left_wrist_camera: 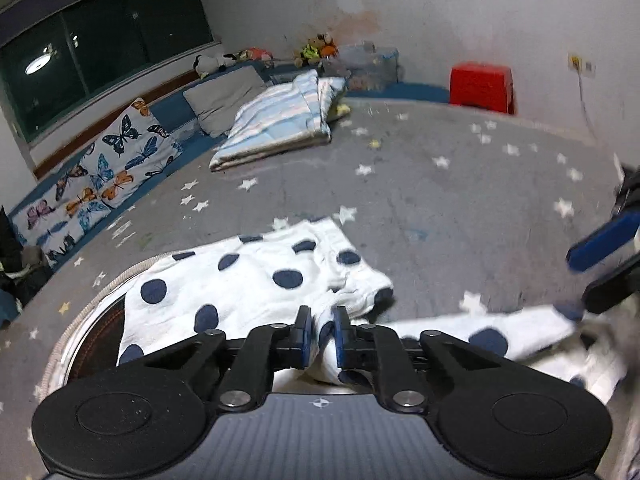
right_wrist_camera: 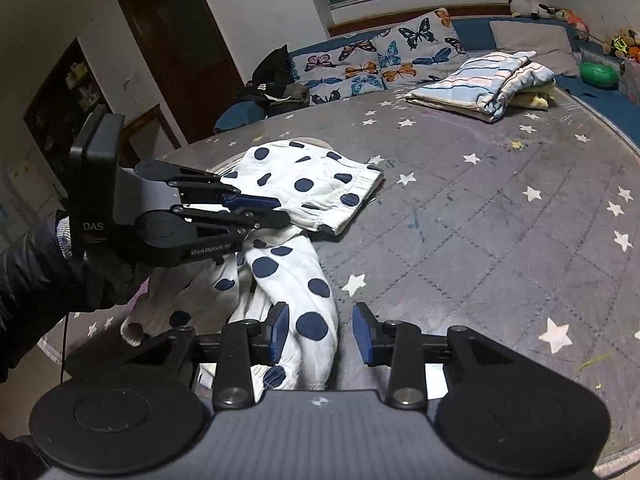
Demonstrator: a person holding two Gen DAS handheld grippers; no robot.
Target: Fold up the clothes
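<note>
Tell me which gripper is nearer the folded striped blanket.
Left. The left gripper, shut on the polka-dot garment, sits on the side toward the striped blanket. The right gripper, open around the garment's trailing end, is farther away.

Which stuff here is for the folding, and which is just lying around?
For the folding:
- spotted white garment
- left tool, shut on it
- right tool, open

Just lying around:
- striped folded blanket
- butterfly cushion
- red stool
- stuffed toys

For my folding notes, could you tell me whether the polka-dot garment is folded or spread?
Partly folded: the polka-dot garment has one end doubled flat, the rest bunched.
</note>
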